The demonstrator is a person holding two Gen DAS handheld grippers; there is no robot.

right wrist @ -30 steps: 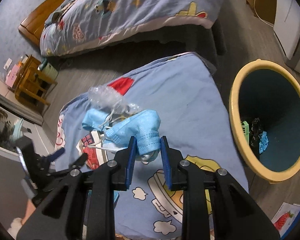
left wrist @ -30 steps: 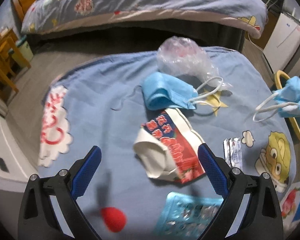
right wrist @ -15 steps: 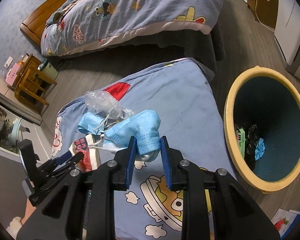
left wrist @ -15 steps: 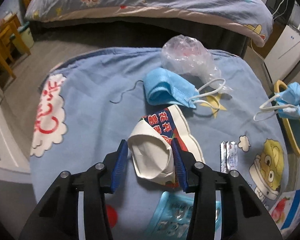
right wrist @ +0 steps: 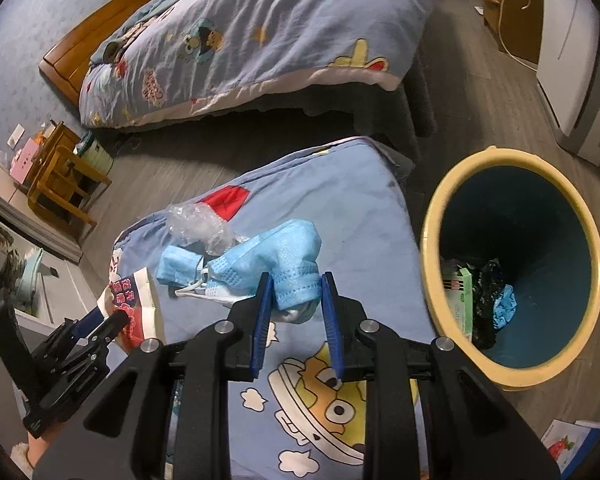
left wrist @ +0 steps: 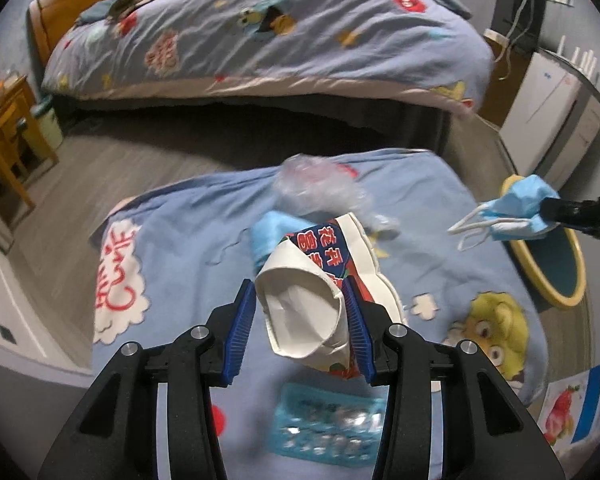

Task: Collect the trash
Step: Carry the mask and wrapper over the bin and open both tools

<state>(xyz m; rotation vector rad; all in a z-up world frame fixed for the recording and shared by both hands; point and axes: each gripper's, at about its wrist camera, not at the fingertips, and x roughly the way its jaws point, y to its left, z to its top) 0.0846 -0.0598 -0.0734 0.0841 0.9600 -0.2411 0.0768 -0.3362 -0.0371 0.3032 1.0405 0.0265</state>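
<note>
Left claw [left wrist: 300, 312] is clamped on a crumpled paper cup [left wrist: 304, 312], white inside w/ red and blue print, and the cup's up off the cloth [left wrist: 188, 240]. Its jaws have just been closing, cup squashed between the blue pads. Right claw [right wrist: 294, 304] is pinched tight on a blue mask [right wrist: 284, 264], ear loops dangling out to the left. That mask hangs over the cloth near the bin [right wrist: 432, 248], not over the opening tho.

Bin is yellow-rimmed, dark teal inside, sits on the floor right beside the cloth's edge; some trash already in the bottom, incl. smth green, smth black and a blue scrap.

Still lying on the cartoon-print cloth: a 2nd mask [right wrist: 178, 266], a clear plastic bag [right wrist: 198, 224] touching it, and a teal blister pack [left wrist: 328, 428] just below the cup. Big bed [left wrist: 260, 40] w/ matching duvet behind it all.
</note>
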